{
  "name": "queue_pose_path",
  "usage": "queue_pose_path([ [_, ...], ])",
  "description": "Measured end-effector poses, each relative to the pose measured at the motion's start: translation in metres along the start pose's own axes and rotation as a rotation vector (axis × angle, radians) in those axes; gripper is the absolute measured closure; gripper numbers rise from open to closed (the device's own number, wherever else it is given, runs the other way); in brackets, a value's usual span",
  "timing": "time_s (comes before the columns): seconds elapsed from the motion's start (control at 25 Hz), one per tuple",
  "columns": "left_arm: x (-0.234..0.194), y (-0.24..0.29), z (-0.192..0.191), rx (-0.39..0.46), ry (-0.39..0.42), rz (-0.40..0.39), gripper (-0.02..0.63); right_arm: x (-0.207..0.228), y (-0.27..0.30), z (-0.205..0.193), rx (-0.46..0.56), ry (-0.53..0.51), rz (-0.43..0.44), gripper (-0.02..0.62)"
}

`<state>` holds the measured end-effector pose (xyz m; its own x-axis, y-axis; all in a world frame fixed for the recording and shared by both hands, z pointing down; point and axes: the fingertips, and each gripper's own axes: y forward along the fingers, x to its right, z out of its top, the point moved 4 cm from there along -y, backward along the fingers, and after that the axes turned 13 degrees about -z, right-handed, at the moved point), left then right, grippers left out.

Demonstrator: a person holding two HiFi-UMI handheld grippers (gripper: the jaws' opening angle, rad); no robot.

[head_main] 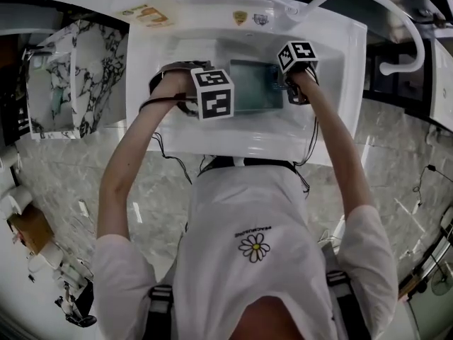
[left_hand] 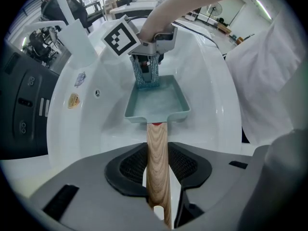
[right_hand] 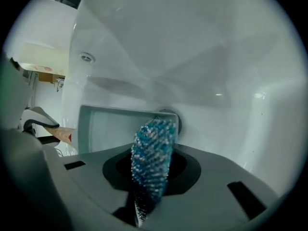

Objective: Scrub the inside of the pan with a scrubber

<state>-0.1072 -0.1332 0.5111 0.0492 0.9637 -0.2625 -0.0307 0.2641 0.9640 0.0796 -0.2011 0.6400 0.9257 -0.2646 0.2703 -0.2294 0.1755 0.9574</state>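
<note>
Office-like workroom: white sink (head_main: pixel 338 69), desks (left_hand: pixel 126 5), chairs (left_hand: pixel 77 14).

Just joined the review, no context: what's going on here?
A person stands at a white sink with tongs in each hand. The left tongs are shut on the wooden handle of a pale green rectangular pan, holding it in the sink. The right tongs are shut on a blue scrubber, which dips into the pan's end away from the handle. Whether it touches the bottom is unclear.
</note>
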Motion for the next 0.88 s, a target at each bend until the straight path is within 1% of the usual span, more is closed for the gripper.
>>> queue_pose_path([
  [0.32,-0.002,-0.001,-0.006,-0.007,-0.006,0.009,0.466,-0.013,0.007,0.007,0.000,0.055,0.053,0.538],
  [0.56,-0.004,0.002,-0.009,-0.024,0.002,0.011,0.466,-0.021,0.008,0.008,0.000,0.062,0.069,0.538],
  [0.72,-0.004,0.001,-0.009,-0.017,0.001,0.007,0.466,-0.022,0.008,0.009,0.002,0.087,0.084,0.540],
  [0.88,-0.005,0.001,-0.010,-0.005,-0.002,-0.004,0.466,-0.028,0.007,0.010,0.007,0.086,0.092,0.540],
])
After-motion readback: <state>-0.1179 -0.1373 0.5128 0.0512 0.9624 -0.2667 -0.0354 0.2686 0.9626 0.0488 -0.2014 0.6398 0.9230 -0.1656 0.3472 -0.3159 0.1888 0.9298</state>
